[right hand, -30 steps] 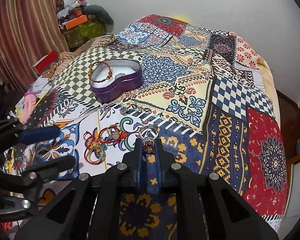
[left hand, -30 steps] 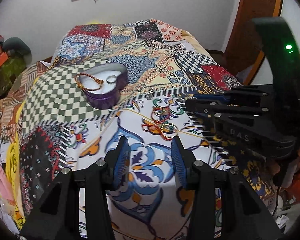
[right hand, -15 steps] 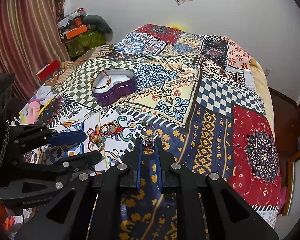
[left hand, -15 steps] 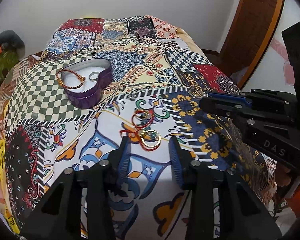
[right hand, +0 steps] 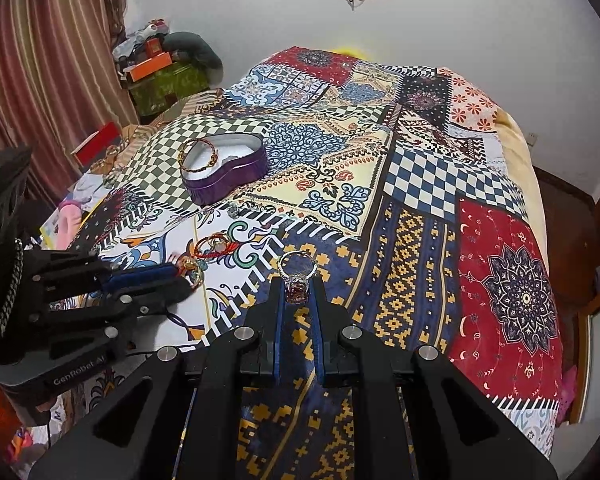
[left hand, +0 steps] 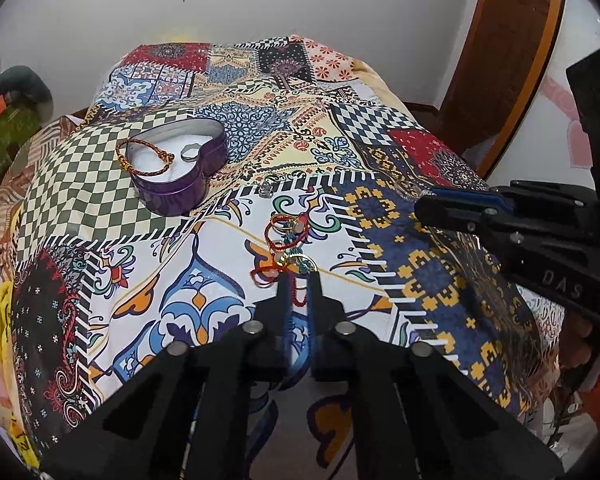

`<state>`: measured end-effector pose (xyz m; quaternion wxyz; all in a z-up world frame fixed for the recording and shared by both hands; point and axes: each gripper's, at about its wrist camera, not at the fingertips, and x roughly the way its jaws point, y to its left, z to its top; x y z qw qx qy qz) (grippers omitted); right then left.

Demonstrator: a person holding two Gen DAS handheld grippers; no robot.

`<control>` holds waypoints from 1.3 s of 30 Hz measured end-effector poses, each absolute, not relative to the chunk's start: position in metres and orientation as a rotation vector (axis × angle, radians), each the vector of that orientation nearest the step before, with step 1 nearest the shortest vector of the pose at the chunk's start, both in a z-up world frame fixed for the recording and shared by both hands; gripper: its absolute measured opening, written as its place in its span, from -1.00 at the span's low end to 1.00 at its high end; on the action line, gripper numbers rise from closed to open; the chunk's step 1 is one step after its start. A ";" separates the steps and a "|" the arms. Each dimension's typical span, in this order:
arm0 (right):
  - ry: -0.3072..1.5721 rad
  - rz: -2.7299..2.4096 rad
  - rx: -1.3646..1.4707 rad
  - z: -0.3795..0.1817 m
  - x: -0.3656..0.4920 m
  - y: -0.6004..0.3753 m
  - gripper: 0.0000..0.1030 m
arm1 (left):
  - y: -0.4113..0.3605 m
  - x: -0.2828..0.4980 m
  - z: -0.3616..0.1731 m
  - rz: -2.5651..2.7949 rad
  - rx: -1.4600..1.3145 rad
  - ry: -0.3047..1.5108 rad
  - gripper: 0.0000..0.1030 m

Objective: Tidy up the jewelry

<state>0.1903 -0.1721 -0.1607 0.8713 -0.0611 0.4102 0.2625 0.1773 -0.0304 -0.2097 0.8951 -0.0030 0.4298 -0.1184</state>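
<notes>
The purple heart-shaped tin (left hand: 180,168) with the white lining is the landmark; it sits open on the green-checked patch of the patchwork bedspread (left hand: 380,128), up and to the left of both tools, with a braided gold-and-red cord bracelet (left hand: 144,156) draped over its left rim and a small silver ring (left hand: 190,153) inside; the tin's point faces toward the near edge of the bed, its lobes away.

The left gripper (left hand: 298,280) has just been closing and its jaws now stand nearly together, pinched on the near end of the tangle of red thread and gold bangles (left hand: 288,248); the tangle stretches away from the tips toward the tin, so its long axis runs roughly along the fingers; whether the pads have thread or bangle I cannot tell.

The right gripper (right hand: 298,294) is clamped on a silver ring with a dark red stone (right hand: 298,276), stone between the pads, band standing upright beyond the tips and facing the camera.

By my judgement the left gripper is the nearer to the tin; either load must travel up-left to reach it; a clear-stoned ring (left hand: 266,188) lies just below-right of the tin, untouched.
</notes>
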 end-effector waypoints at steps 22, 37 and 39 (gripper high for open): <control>0.807 0.561 -0.127 -0.137 0.183 -0.165 -0.79 | -0.006 0.166 -0.146 -0.195 -0.052 0.744 -1.00; 0.749 0.595 -0.122 -0.112 0.193 -0.142 -0.79 | 0.021 0.182 -0.100 -0.149 -0.043 0.638 -1.00; 0.745 0.600 -0.119 -0.110 0.196 -0.138 -0.79 | 0.025 0.187 -0.096 -0.143 -0.044 0.628 -1.00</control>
